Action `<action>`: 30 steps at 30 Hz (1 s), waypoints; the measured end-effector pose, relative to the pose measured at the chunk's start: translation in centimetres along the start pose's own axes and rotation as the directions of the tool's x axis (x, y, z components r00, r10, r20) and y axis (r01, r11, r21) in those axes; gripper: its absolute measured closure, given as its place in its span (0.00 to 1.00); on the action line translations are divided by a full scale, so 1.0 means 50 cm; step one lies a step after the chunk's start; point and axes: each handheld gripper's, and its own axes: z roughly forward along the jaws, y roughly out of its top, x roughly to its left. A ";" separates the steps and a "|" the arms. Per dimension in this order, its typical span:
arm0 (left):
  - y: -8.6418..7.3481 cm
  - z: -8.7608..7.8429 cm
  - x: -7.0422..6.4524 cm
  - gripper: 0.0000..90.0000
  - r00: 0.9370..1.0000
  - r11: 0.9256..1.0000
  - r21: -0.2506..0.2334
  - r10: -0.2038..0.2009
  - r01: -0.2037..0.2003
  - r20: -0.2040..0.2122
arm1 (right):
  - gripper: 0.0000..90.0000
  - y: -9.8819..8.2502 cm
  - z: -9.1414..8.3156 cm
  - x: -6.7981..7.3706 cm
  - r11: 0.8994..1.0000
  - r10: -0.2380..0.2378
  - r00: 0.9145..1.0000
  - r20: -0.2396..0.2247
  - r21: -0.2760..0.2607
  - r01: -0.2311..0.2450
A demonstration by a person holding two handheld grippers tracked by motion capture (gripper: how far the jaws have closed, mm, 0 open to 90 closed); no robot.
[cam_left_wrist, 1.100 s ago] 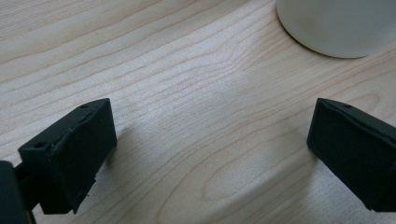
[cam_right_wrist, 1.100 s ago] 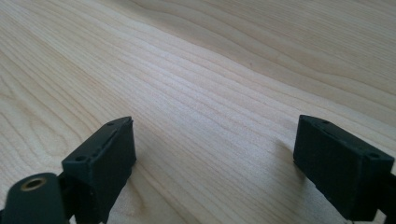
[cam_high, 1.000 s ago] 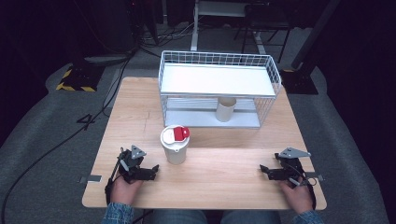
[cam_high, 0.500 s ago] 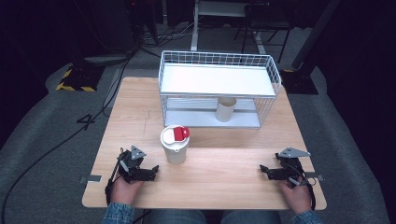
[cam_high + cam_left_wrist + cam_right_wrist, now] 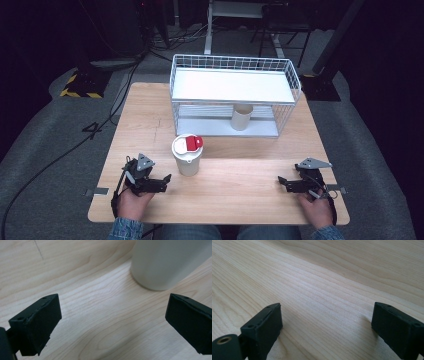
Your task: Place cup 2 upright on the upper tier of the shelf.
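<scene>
A white cup (image 5: 188, 159) with a white lid and a red tab (image 5: 194, 143) stands on the wooden table (image 5: 240, 187), left of centre. My left gripper (image 5: 163, 182) is just left of it, low over the table, jaws open and empty. In the left gripper view the cup's base (image 5: 162, 262) lies ahead and to the right of the open left gripper (image 5: 112, 315). My right gripper (image 5: 281, 184) rests near the front right corner. Its jaws have just been opening, and the right gripper (image 5: 327, 322) has only bare wood between them.
A white wire rack (image 5: 295, 82) with an upper shelf stands at the back of the table. A small beige cup (image 5: 241, 117) sits on its lower level. The person's hands come in at the front edge. Dark floor and cables surround the table.
The left gripper has lifted slightly beside the cup. The right hand has stayed in place.
</scene>
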 end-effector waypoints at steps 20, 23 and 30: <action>0.029 -0.035 -0.051 0.00 0.986 0.958 -0.285 0.051 -0.004 0.157 | 0.11 0.000 0.000 0.001 1.000 0.004 1.000 0.003 0.000 -0.004; 0.031 -0.033 -0.052 0.00 0.983 0.950 -0.312 0.053 0.005 0.176 | 0.11 0.000 0.000 0.001 1.000 0.005 1.000 0.007 0.000 -0.005; 0.037 -0.022 -0.048 0.00 0.979 0.930 -0.366 0.067 0.009 0.193 | 0.11 0.000 0.001 0.002 1.000 0.007 1.000 0.008 0.000 -0.007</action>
